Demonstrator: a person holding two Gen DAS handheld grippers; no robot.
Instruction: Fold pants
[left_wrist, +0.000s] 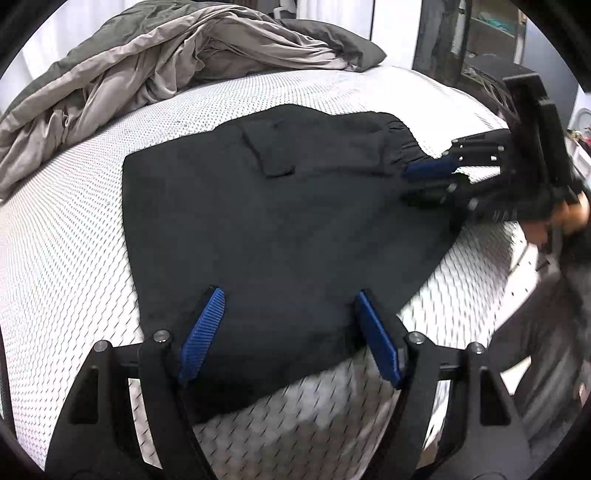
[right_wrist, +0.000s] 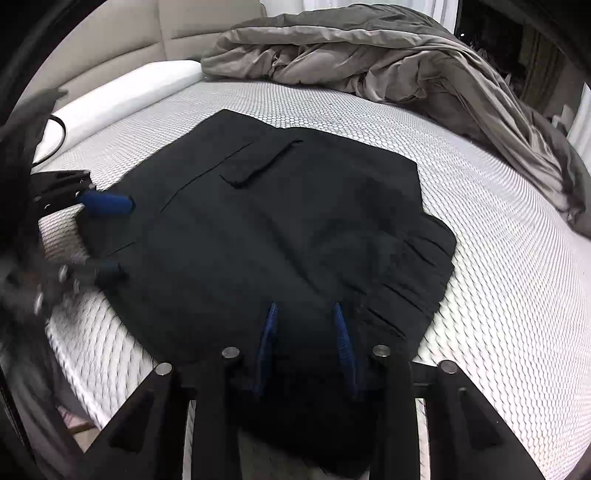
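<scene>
Black folded pants (left_wrist: 277, 206) (right_wrist: 288, 229) lie flat on the white mattress (left_wrist: 74, 240) (right_wrist: 498, 258), a pocket flap facing up. My left gripper (left_wrist: 288, 291) is open wide, its blue pads hovering over the near edge of the cloth; the right wrist view shows it at the left side (right_wrist: 127, 239). My right gripper (right_wrist: 304, 306) straddles the gathered waistband end with dark cloth between its narrowly spaced fingers, and the pads do not visibly press. It also shows in the left wrist view (left_wrist: 428, 184), held by a person's hand (left_wrist: 569, 214).
A rumpled grey-brown duvet (left_wrist: 129, 74) (right_wrist: 388, 55) is piled along the far side of the bed. A white bolster (right_wrist: 129, 96) and beige headboard (right_wrist: 147, 33) sit at the back left. The mattress edge drops off near both grippers.
</scene>
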